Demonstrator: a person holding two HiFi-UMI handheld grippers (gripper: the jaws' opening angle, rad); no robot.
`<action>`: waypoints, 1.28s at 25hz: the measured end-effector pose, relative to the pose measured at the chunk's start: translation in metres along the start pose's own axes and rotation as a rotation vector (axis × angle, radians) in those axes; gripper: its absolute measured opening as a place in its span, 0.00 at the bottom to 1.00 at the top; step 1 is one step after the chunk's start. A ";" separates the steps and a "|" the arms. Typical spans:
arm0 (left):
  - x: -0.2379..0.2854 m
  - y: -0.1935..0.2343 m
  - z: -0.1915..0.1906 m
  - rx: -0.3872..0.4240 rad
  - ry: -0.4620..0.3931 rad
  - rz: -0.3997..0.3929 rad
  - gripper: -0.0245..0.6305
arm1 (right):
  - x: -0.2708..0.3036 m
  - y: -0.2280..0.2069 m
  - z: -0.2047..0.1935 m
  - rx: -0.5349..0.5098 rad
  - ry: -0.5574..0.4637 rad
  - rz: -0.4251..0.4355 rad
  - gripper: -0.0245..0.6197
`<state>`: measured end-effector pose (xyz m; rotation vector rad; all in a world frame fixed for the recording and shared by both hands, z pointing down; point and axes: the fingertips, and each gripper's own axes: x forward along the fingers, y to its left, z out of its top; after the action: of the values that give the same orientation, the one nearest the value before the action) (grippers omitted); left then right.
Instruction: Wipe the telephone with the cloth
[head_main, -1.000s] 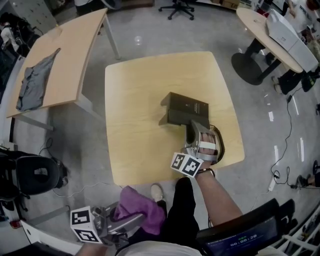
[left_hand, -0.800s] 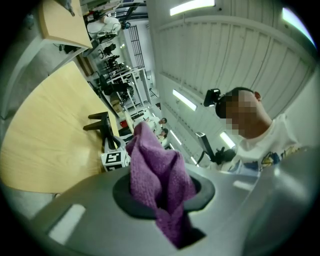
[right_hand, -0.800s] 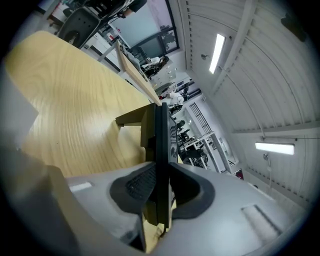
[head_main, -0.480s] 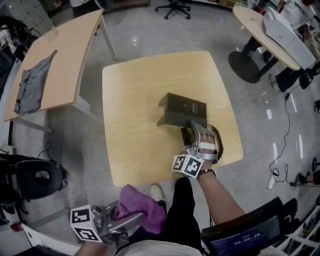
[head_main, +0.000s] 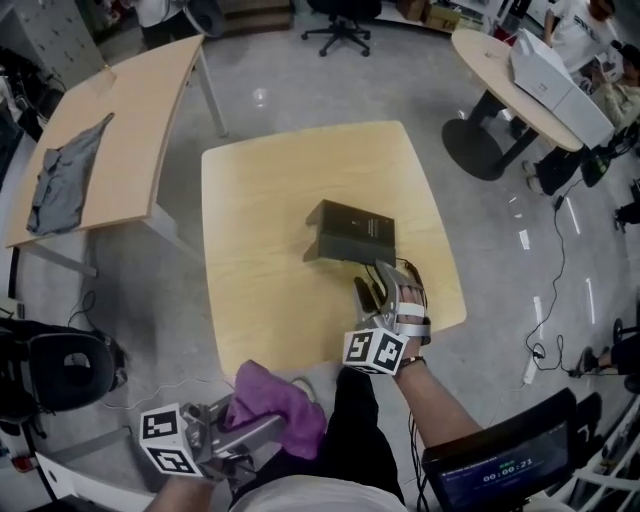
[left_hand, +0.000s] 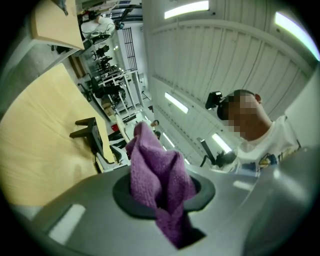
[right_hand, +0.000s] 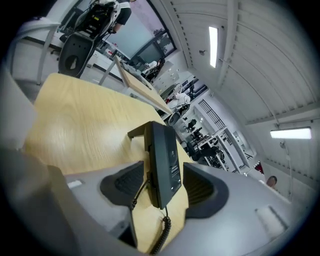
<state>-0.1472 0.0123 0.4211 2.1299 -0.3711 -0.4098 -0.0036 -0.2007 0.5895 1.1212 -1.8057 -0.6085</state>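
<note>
Item one: my right gripper. Its jaws have just been opening and now stand wide and released. The black telephone shows between the pads in the right gripper view, with neither pad pressing it.

Item two: the telephone. It is propped on its stand near the middle of the wooden table, its coiled cord trailing toward me.

Item three: my left gripper. It is off the table's near edge, jaws clenched on the purple cloth, which bunches above them.

Grey garment on side table
</note>
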 end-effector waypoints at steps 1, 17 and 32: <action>0.003 0.000 0.003 0.010 -0.011 -0.017 0.17 | -0.009 -0.010 0.004 0.013 -0.011 -0.007 0.41; 0.033 -0.063 -0.005 0.248 -0.116 -0.024 0.17 | -0.216 -0.054 0.021 0.509 -0.260 0.354 0.37; 0.089 -0.192 -0.147 0.434 -0.135 0.230 0.17 | -0.414 -0.077 -0.067 0.642 -0.457 0.548 0.35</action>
<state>0.0155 0.1875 0.3266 2.4455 -0.8373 -0.3634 0.1662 0.1312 0.3836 0.8396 -2.6865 0.0740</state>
